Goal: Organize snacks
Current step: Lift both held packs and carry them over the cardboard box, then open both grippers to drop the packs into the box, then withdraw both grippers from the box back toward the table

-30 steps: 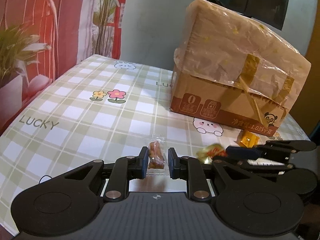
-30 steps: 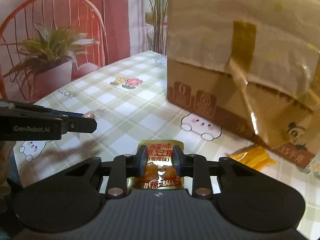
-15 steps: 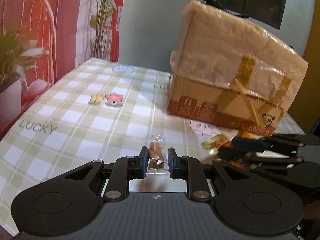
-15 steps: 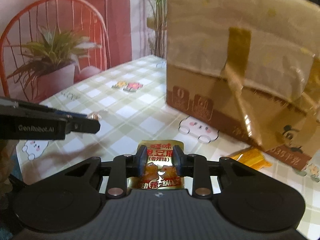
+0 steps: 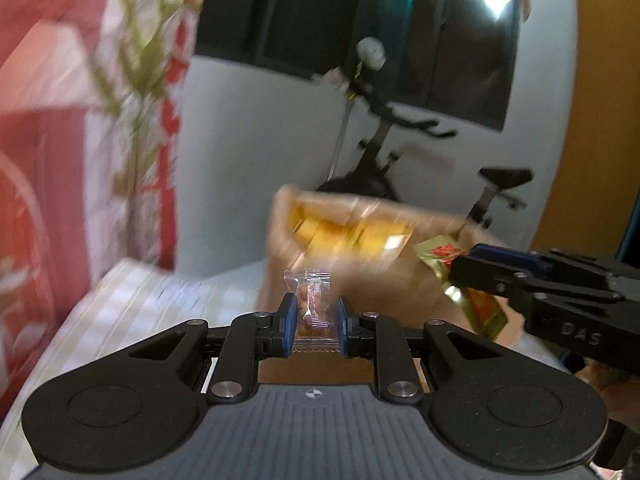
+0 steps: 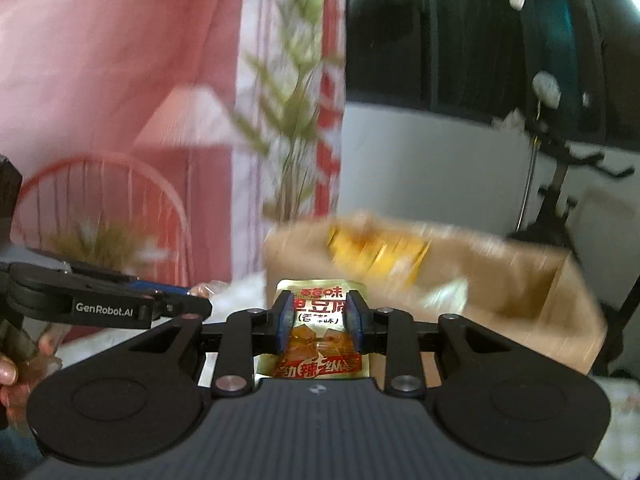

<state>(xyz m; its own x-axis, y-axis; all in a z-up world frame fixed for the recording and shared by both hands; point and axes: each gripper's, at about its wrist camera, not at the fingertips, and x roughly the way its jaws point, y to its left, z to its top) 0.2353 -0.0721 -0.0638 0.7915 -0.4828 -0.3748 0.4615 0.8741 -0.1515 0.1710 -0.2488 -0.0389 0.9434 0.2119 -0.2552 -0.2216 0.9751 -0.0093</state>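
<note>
My left gripper point(image 5: 313, 316) is shut on a small clear-wrapped brown snack point(image 5: 313, 305) and holds it up in the air, level with the top of the cardboard box point(image 5: 360, 276). My right gripper point(image 6: 319, 317) is shut on a gold and red snack packet point(image 6: 318, 330), also lifted near the box point(image 6: 460, 292). The right gripper and its packet point(image 5: 460, 284) show at the right of the left wrist view. The left gripper point(image 6: 176, 304) shows at the left of the right wrist view. Both views are blurred by motion.
The box top carries shiny yellow tape point(image 5: 348, 232). The checked tablecloth point(image 5: 132, 312) lies below at the left. An exercise bike point(image 5: 400, 168) stands behind the box against a white wall. An orange chair and a potted plant point(image 6: 100, 240) stand at the left.
Both grippers have risen from the table with their snacks, from low beside the box up to about the level of its top. The views now look over the box at the room behind.
</note>
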